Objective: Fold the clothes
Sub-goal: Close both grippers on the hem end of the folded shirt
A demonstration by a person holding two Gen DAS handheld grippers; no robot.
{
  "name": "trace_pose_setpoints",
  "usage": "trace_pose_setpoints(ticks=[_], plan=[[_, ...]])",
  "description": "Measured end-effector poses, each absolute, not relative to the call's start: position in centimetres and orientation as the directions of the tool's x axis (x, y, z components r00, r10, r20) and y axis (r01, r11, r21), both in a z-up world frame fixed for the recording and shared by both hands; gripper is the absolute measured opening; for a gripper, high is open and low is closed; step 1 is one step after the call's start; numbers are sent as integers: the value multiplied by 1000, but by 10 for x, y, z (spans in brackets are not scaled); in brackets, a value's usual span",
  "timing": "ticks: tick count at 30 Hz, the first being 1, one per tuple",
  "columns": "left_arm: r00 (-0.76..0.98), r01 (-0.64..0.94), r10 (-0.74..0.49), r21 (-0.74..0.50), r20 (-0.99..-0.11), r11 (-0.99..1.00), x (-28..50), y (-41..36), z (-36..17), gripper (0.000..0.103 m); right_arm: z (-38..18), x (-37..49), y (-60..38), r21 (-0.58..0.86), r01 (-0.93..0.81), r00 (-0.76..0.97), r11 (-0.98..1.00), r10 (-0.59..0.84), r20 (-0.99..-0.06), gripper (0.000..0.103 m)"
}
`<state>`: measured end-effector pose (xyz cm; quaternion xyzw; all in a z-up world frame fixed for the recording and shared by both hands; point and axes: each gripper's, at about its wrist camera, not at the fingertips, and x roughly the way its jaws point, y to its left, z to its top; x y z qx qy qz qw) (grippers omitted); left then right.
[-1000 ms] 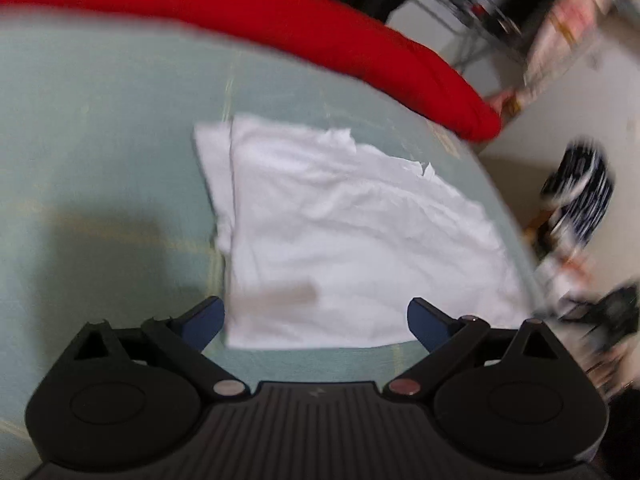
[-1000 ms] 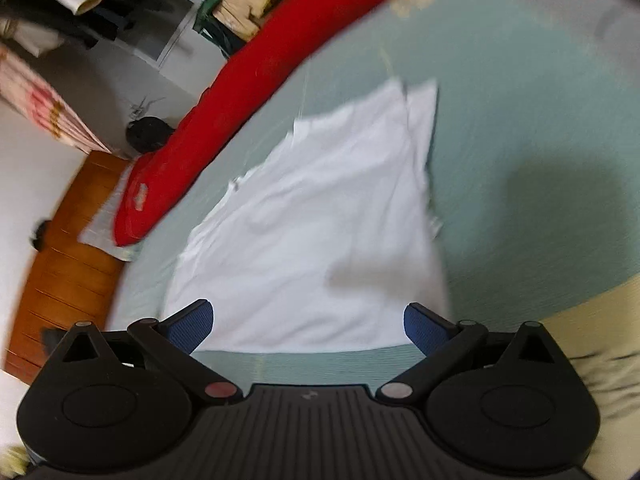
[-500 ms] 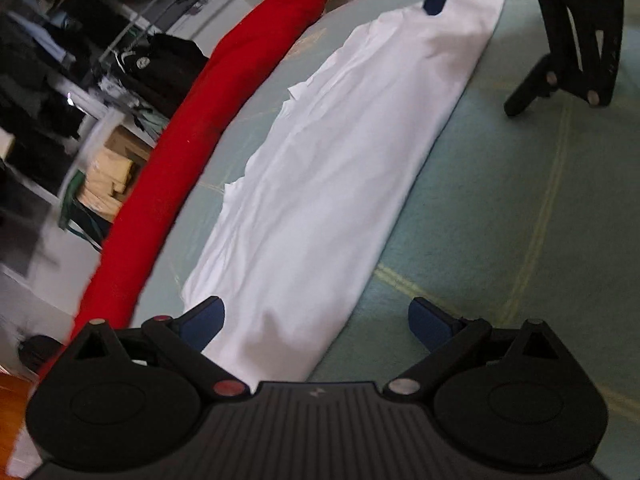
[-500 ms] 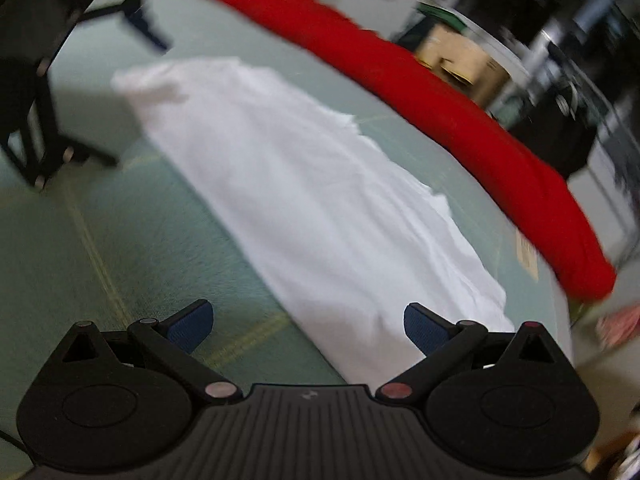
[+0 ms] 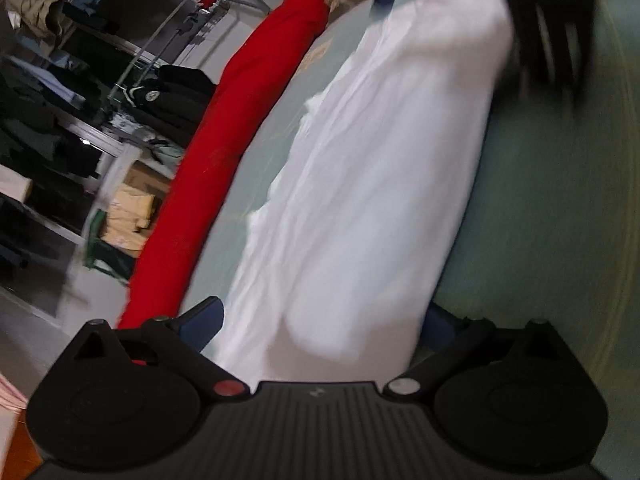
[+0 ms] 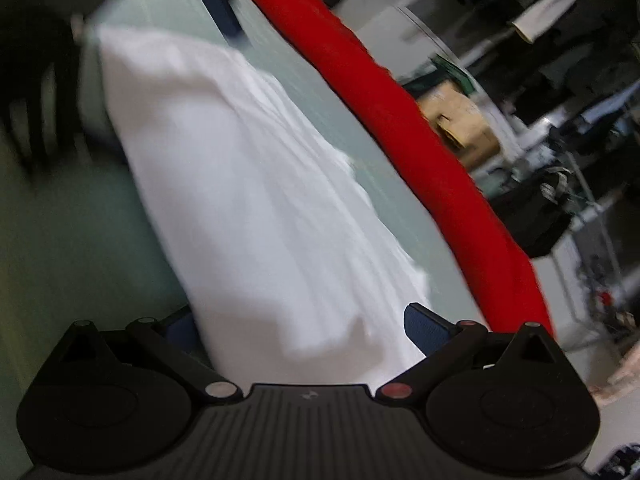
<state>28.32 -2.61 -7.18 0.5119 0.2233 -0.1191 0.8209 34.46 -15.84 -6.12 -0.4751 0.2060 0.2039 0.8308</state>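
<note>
**Both tongs closer over the ends of the white cloth**

Since half a second ago both tongs have come in nearer to the cloth, one at each short end, so that the fabric now fills the space between their fingers in both wrist views.

Left tongs [image 5: 320, 320] stand wide apart, the blue pads [image 5: 206, 318] well separated, with one end of the white cloth [image 5: 372, 184] lying between them; the right-hand pad is partly hidden behind the fabric's edge. Whether the pads touch the cloth cannot be told, as the frame is blurred.

Right tongs [image 6: 304, 328] are likewise spread wide, the blue pad [image 6: 424, 326] on one side clear to see and the other mostly covered by the cloth [image 6: 256, 184]. Nothing is pinched between them.

Folded into a long band, the cloth lies flat on the pale green surface [image 5: 540, 200], running from one pair of tongs to the other. In the left view the right tongs [image 5: 452, 12] show as a dark blur at the far end of the cloth; in the right view the left tongs [image 6: 132, 28] show the same way.

A long red roll [image 5: 240, 128] lies beside the cloth along the edge of the surface [image 6: 68, 240], near but apart from it; it appears too in the right view [image 6: 400, 120]. Beyond it stand racks of dark clothes [image 5: 60, 100] and a cardboard box [image 6: 460, 120].
</note>
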Motion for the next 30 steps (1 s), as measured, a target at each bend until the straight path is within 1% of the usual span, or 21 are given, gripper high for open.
trace_pose_setpoints(ticks=[2, 5, 9, 12, 16, 20, 22, 25, 27, 30], plan=[[871, 404, 71, 792, -486, 458, 282, -12, -73, 101, -64, 346, -179, -727, -506, 845, 465, 96, -526, 103], [867, 390, 93, 781, -490, 488, 285, -4, -71, 101, -67, 351, -205, -734, -478, 850, 482, 44, -524, 103], [884, 378, 90, 814, -459, 441, 287, -27, -71, 100, -72, 360, -203, -752, -452, 862, 479, 16, -507, 103], [892, 384, 61, 824, -447, 417, 295, -46, -69, 100, -74, 364, -179, -779, -448, 875, 439, 35, -484, 103], [899, 397, 35, 848, -436, 352, 302, -63, -73, 100, -74, 373, -158, -783, -466, 873, 412, 73, -482, 103], [890, 413, 42, 841, -454, 350, 305, -46, -72, 100, -71, 375, -168, -766, -486, 862, 421, 87, -499, 103], [884, 410, 77, 844, -461, 347, 305, -31, -75, 101, -74, 373, -180, -778, -479, 864, 407, 61, -500, 103], [874, 422, 74, 825, -481, 376, 308, -16, -72, 101, -72, 380, -197, -764, -477, 856, 434, 31, -517, 103], [882, 433, 51, 847, -469, 309, 307, -22, -76, 101, -72, 385, -198, -751, -490, 847, 443, 38, -530, 103], [886, 448, 23, 868, -463, 215, 310, -32, -83, 102, -77, 386, -183, -787, -487, 860, 379, 47, -509, 103]])
